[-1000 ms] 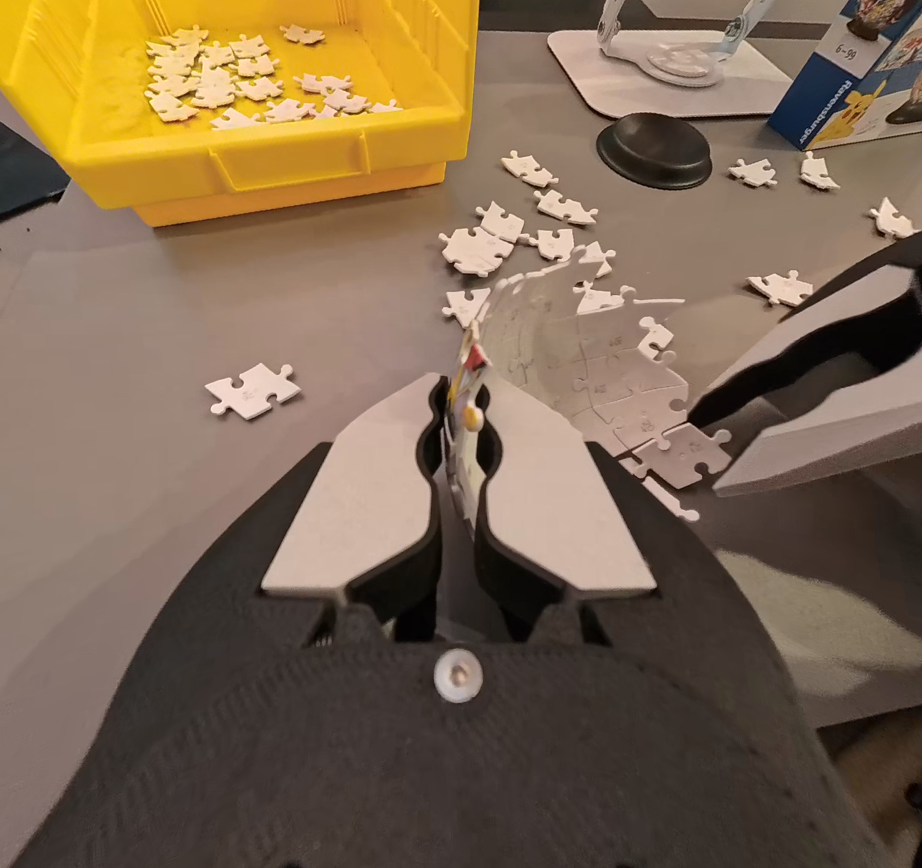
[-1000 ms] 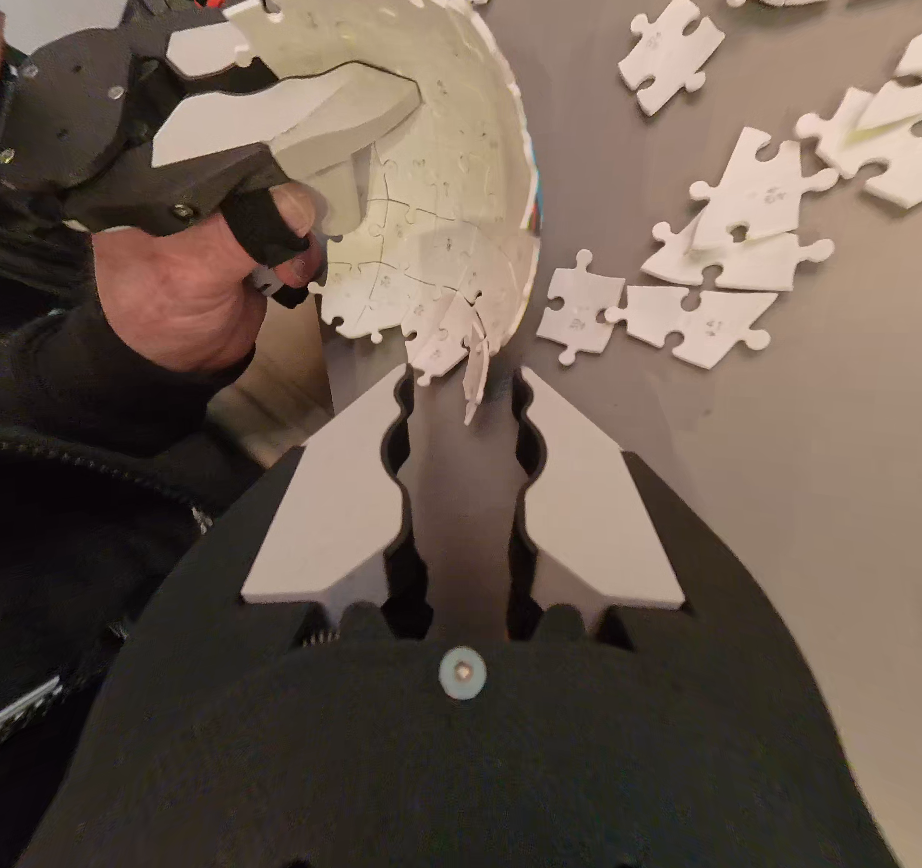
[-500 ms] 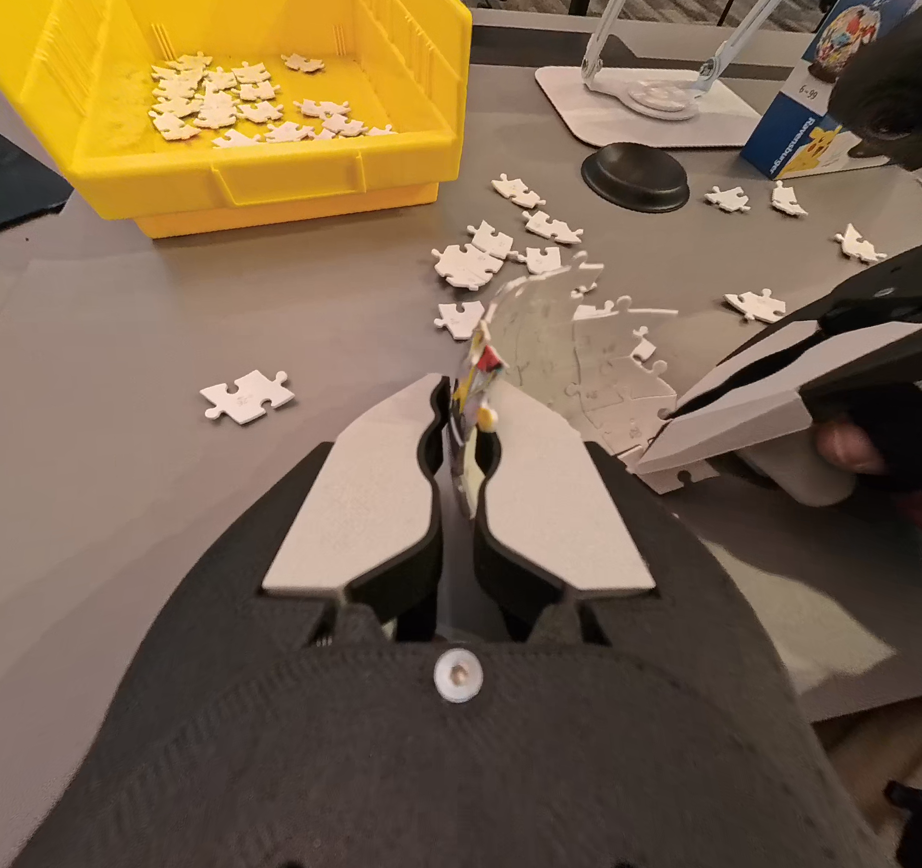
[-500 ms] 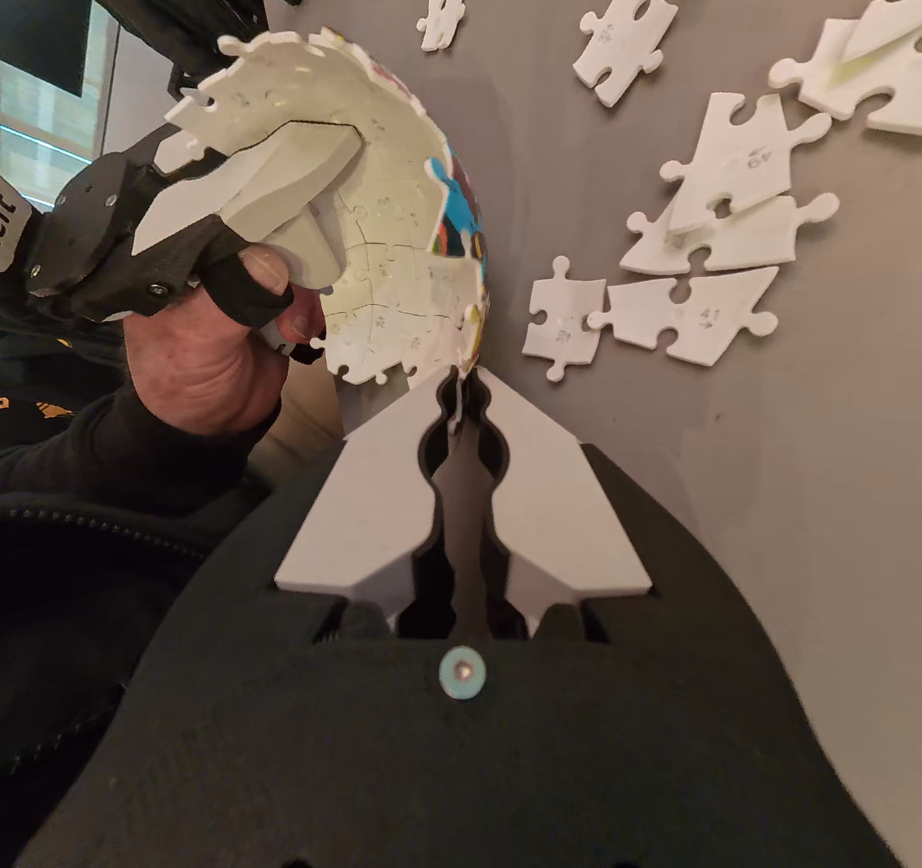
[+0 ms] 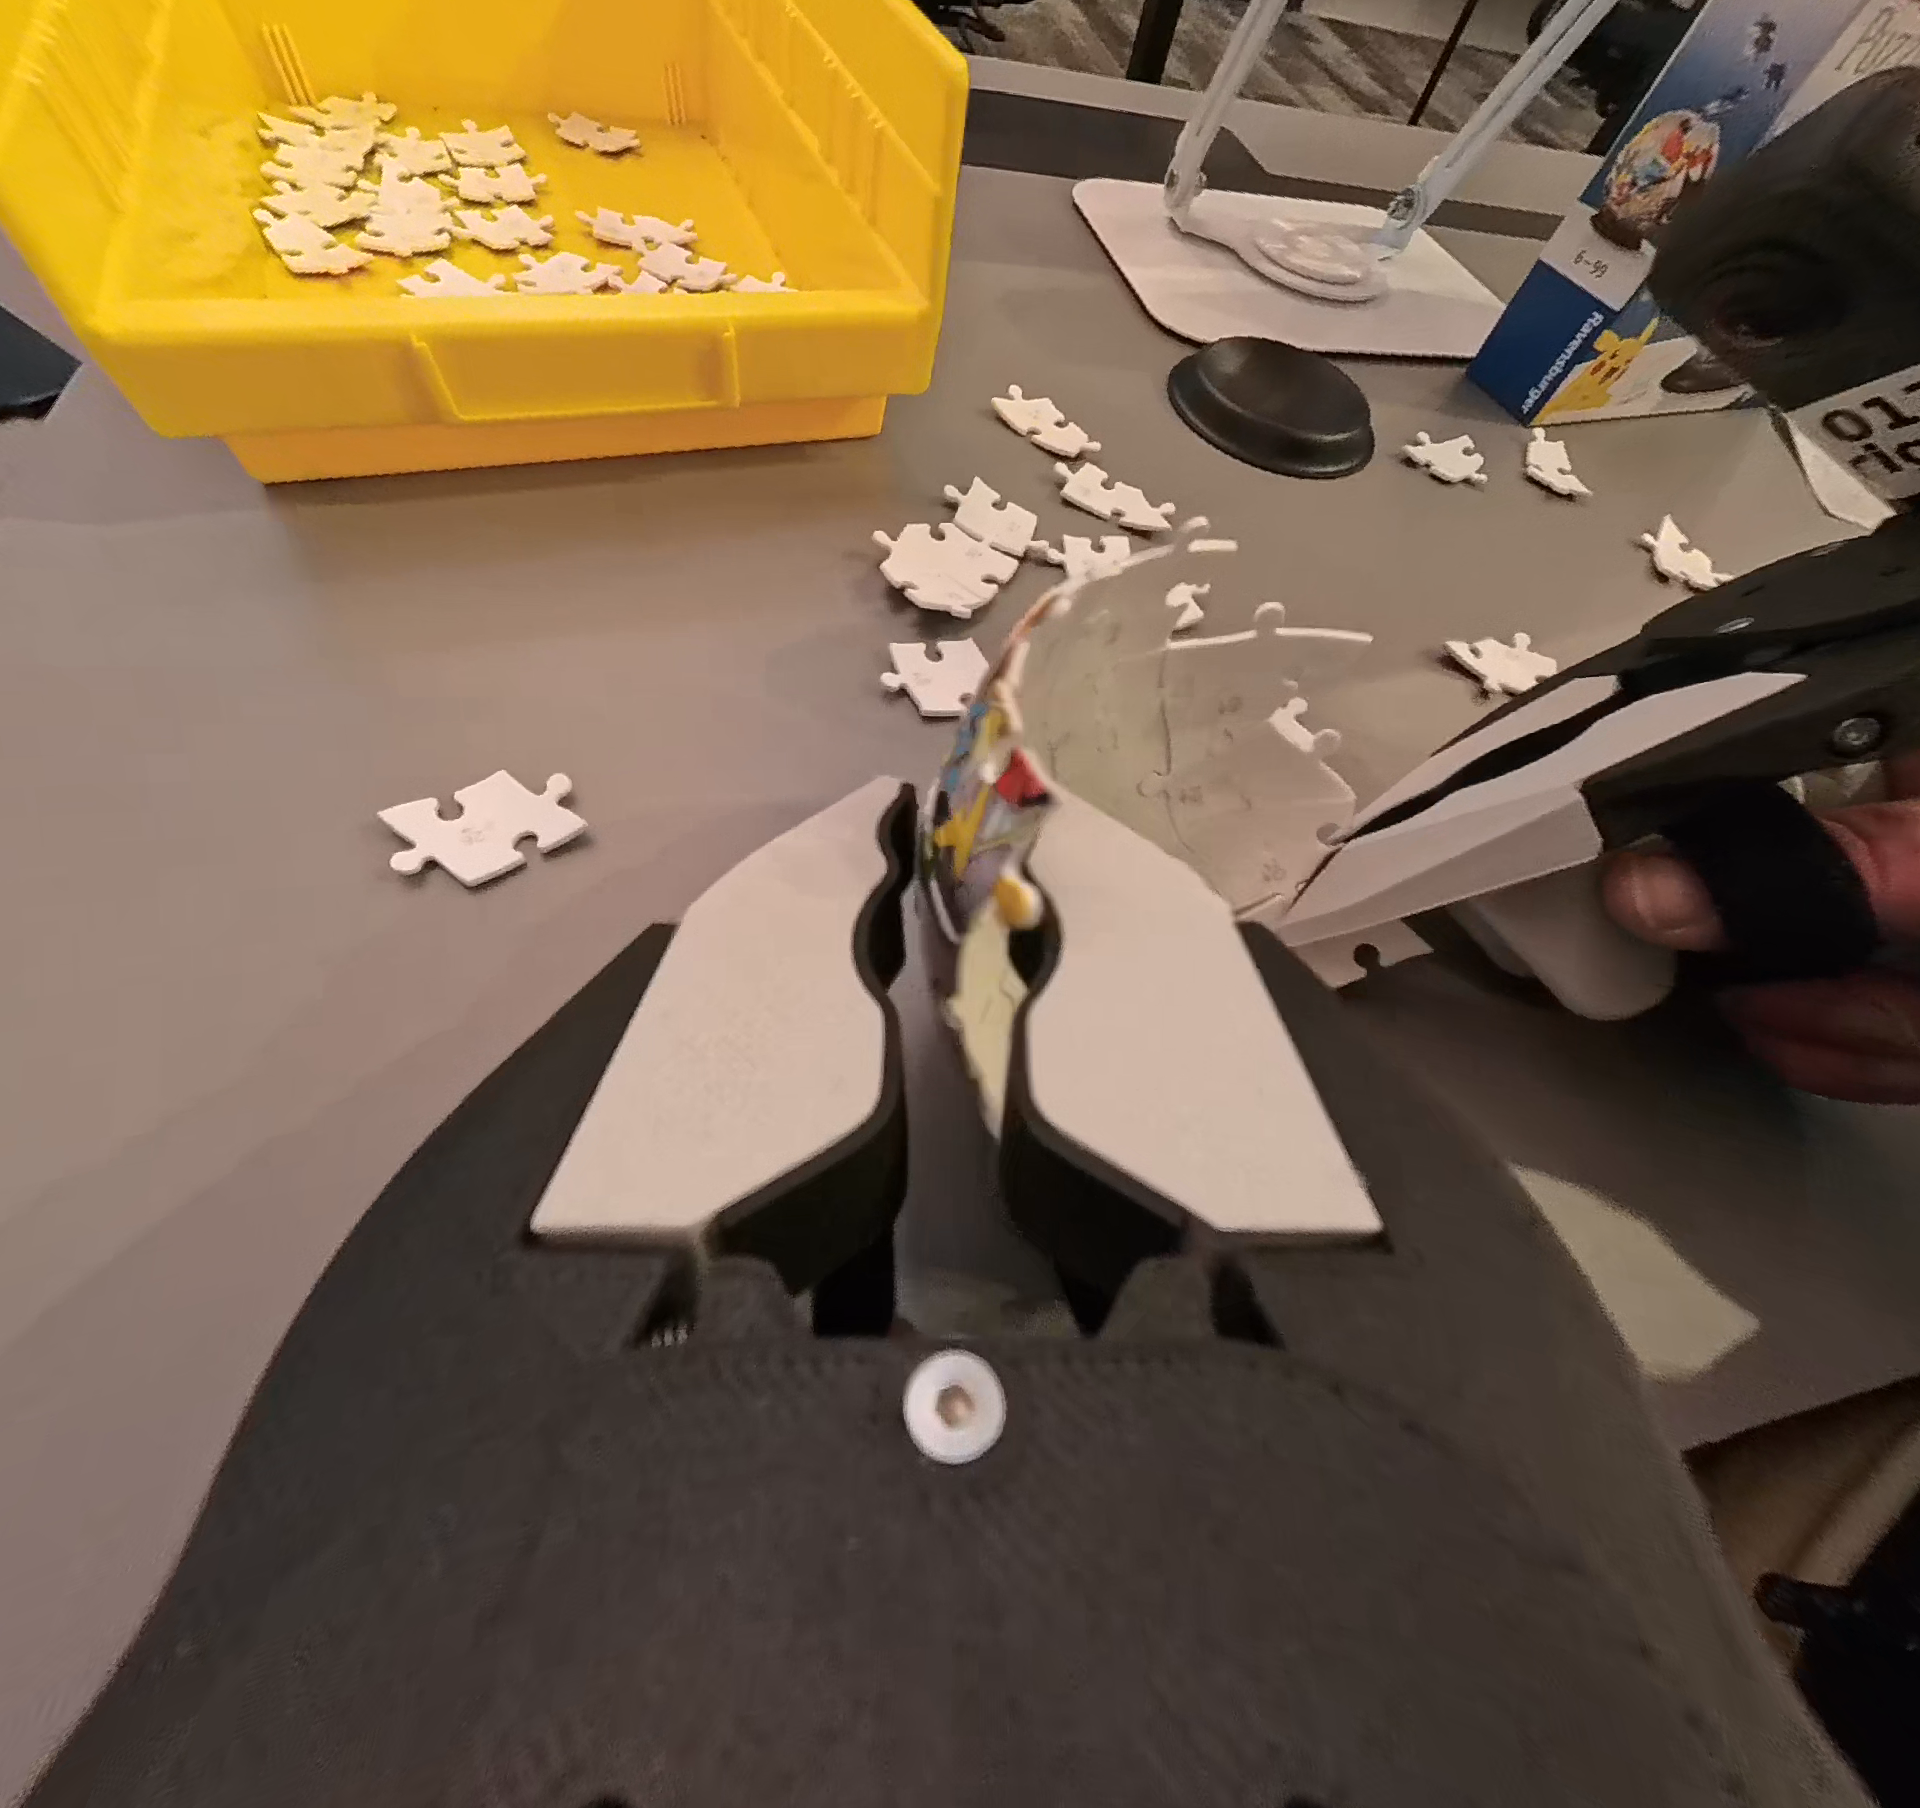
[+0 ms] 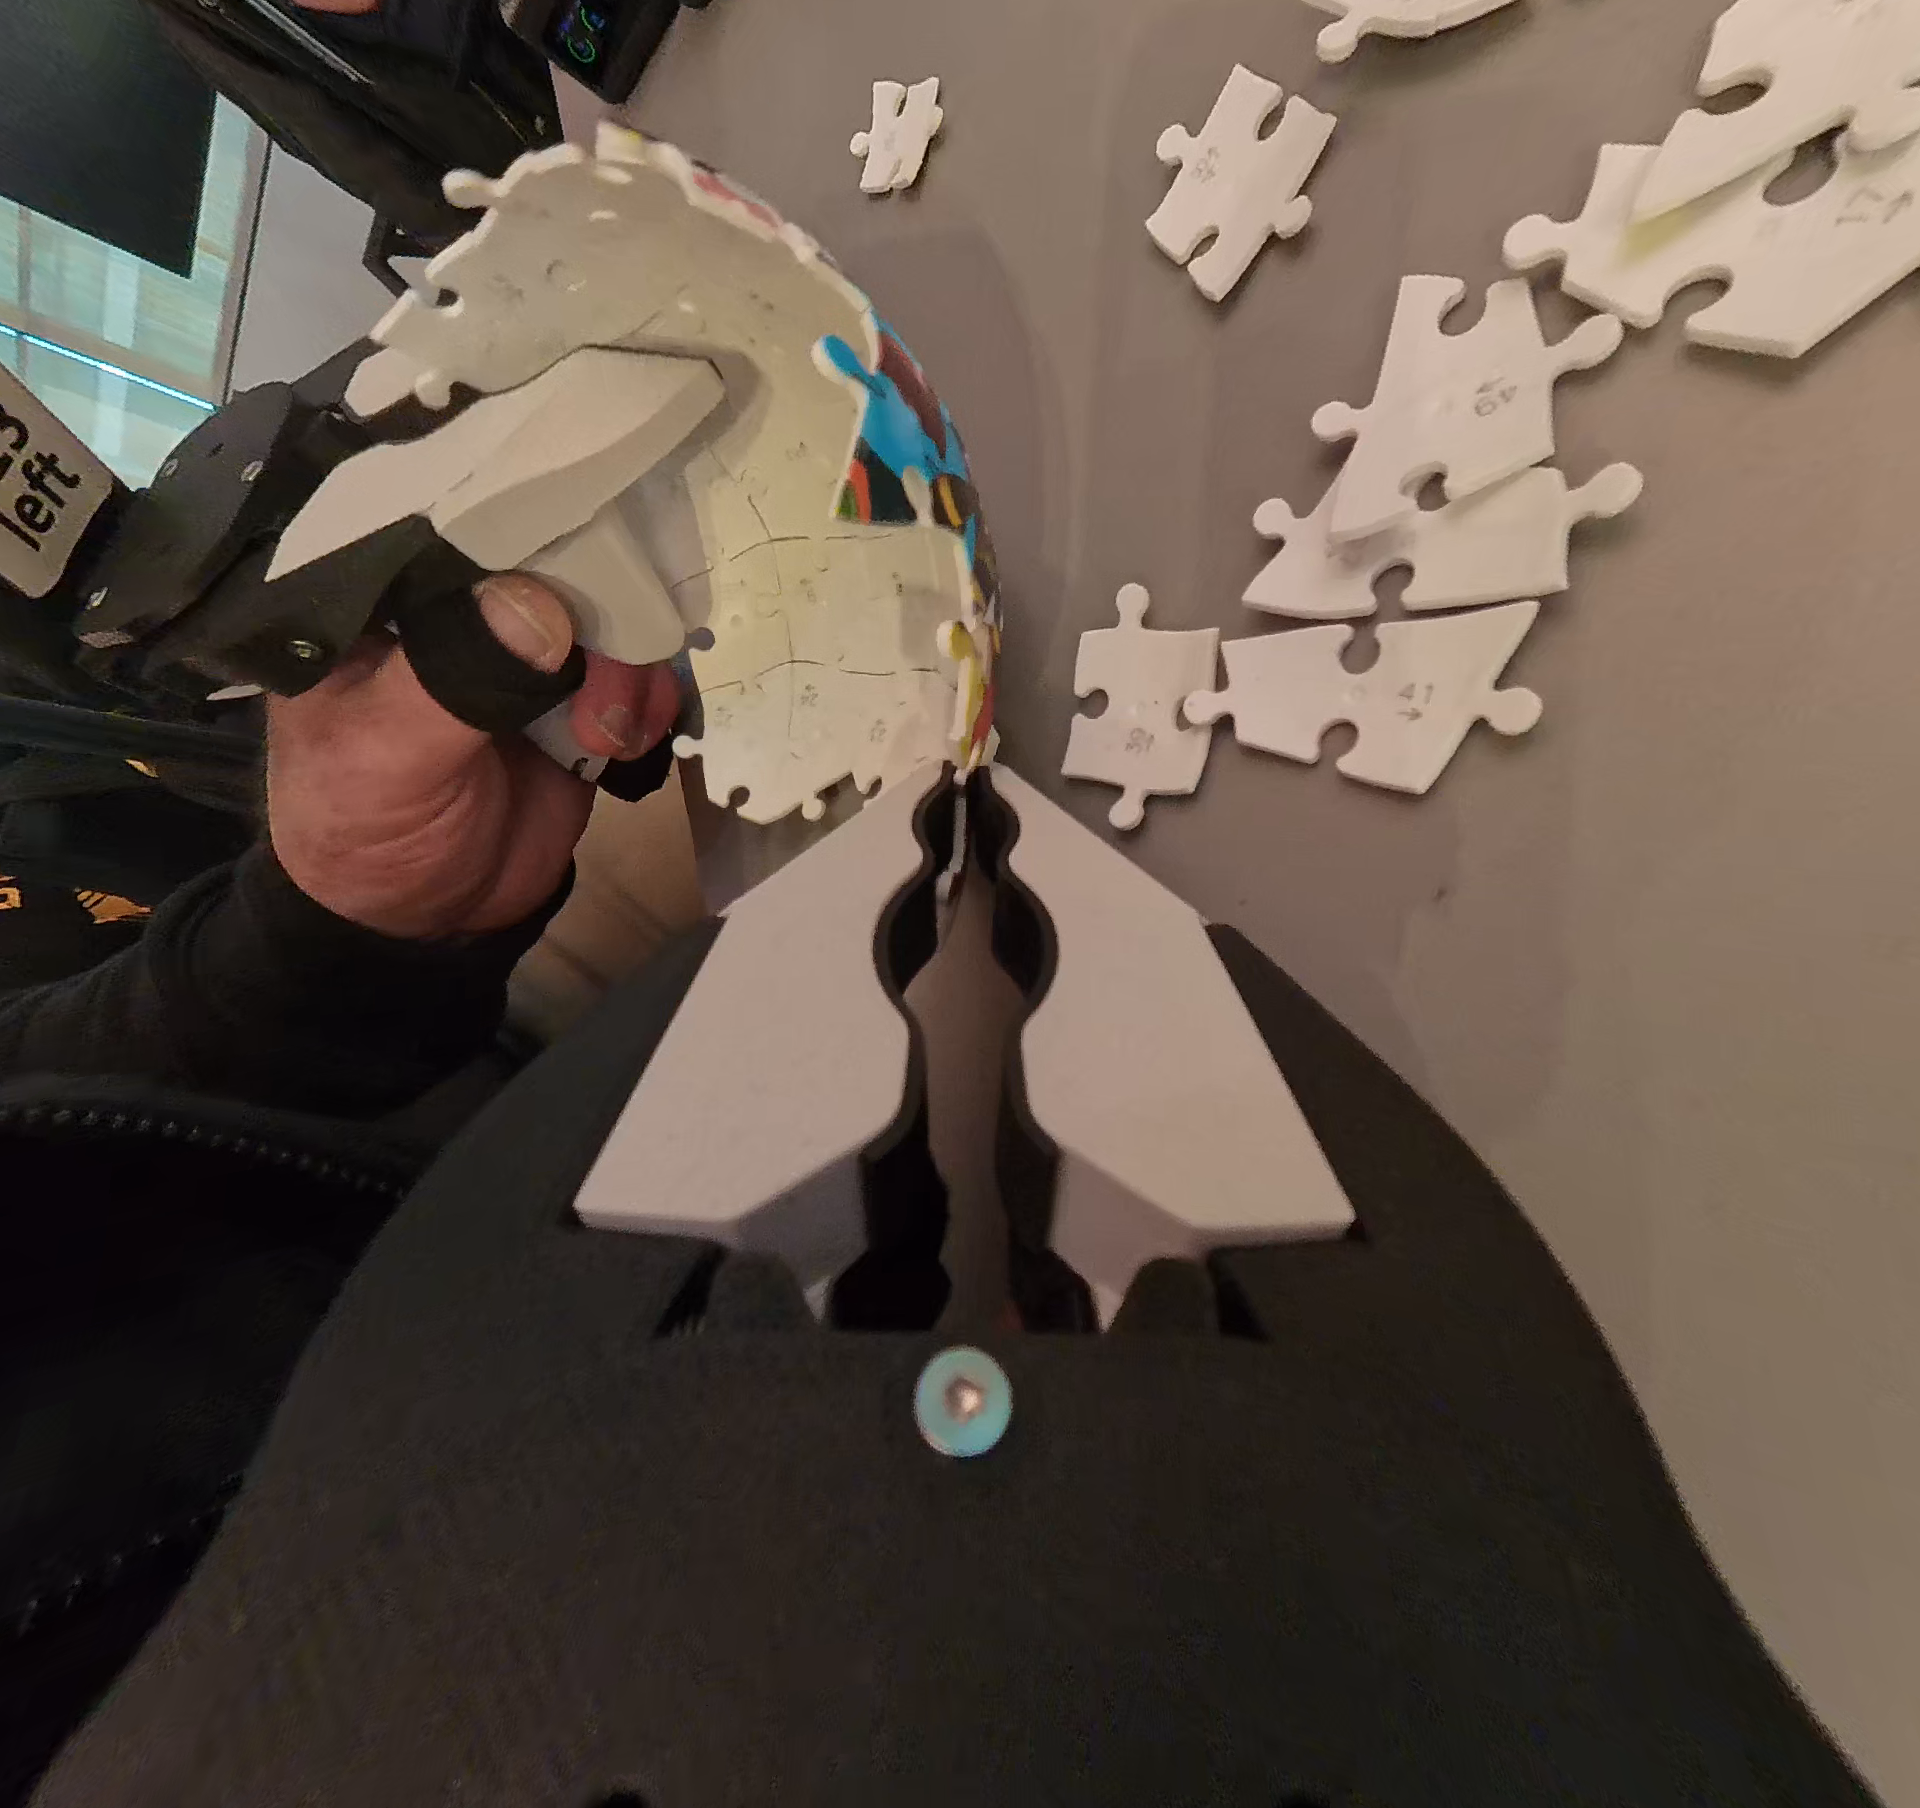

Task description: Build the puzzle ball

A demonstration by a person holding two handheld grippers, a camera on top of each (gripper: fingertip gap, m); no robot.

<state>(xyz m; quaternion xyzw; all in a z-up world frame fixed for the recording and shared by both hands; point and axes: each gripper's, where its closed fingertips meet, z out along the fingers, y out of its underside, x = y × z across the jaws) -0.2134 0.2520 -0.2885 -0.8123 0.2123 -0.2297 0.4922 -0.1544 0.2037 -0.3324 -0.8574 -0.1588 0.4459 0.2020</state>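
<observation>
A second ago the right gripper (image 6: 966, 802) stood apart short of the half-built puzzle ball (image 6: 810, 553); now its tips pinch the rim piece at the shell's 6 o'clock, probably pressing it home. At 9 o'clock the left gripper (image 5: 977, 865) stays clamped on the shell's wall. Loose pieces (image 6: 1382, 688) lie on the table (image 5: 312, 636) toward 3 o'clock.

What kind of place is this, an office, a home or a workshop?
Probably an office or lab workspace. A grey table holds a yellow storage bin of loose pieces, carpet floor lies behind, and both the left gripper and right gripper grip the half-built puzzle ball.
</observation>
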